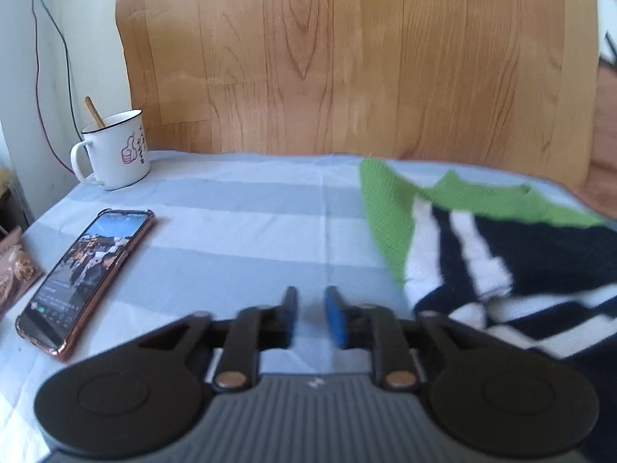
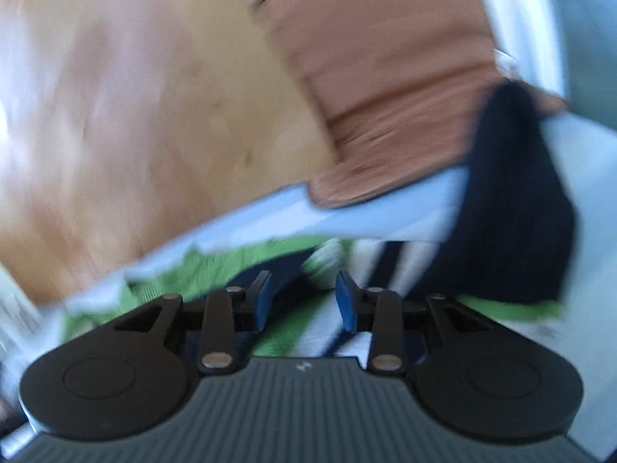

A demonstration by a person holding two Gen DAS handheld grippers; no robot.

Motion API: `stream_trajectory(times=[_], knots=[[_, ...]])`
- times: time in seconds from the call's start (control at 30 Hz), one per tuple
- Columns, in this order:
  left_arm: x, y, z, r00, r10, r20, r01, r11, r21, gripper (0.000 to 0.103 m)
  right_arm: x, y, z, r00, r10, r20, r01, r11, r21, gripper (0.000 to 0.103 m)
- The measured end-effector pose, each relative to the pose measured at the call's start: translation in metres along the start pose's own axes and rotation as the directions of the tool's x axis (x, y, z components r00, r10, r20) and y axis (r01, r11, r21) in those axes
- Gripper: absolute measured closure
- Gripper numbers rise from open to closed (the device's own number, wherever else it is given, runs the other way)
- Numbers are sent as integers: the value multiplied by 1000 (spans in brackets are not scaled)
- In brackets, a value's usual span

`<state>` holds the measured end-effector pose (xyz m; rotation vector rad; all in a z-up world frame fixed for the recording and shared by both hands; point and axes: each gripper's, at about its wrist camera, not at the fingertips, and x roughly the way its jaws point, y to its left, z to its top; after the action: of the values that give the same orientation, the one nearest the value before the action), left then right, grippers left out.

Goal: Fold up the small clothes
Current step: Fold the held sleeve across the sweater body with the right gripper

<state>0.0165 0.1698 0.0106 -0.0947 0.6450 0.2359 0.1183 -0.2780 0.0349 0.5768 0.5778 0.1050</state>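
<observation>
The striped sweater (image 1: 482,239) lies bunched & not neat on the blue tablecloth (image 1: 239,216), so most folding's left, w/ the left gripper (image 1: 311,310) & right gripper (image 2: 302,297) both a bit apart, holding nothing.

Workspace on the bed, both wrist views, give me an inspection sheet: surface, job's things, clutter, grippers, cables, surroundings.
Surface: striped blue sheet, mostly flat.
Job's things: green, white and navy knit garment lying rumpled on the sheet's right side; a dark cloth beyond it in the right wrist view, blurred.
Clutter: white mug with a stick in it, phone with lit screen, snack packet at the left edge.
Grippers: left gripper open over bare sheet, holding nothing; right gripper open above the garment, nothing pinched.
Cables: thin wires down the wall behind the mug.
Surroundings: wooden panel, brown cushion.
</observation>
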Motion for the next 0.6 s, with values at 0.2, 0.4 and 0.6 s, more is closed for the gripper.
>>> stream_trajectory(times=[0.2,0.4,0.6], knots=[[-12,-17,19,989,-145,28,146,989,-6,16,-55,-57,22,991,-69,115,57,993,105,61],[1,-28,36,983,-183,4,183,980,-76,20,-72,-86,27,988,-93,119,68,977,203,60],[24,-32,38,998,-60,-10,59,996,-63,32,-41,-85,16,987,-161,-2,161,980,114,46]])
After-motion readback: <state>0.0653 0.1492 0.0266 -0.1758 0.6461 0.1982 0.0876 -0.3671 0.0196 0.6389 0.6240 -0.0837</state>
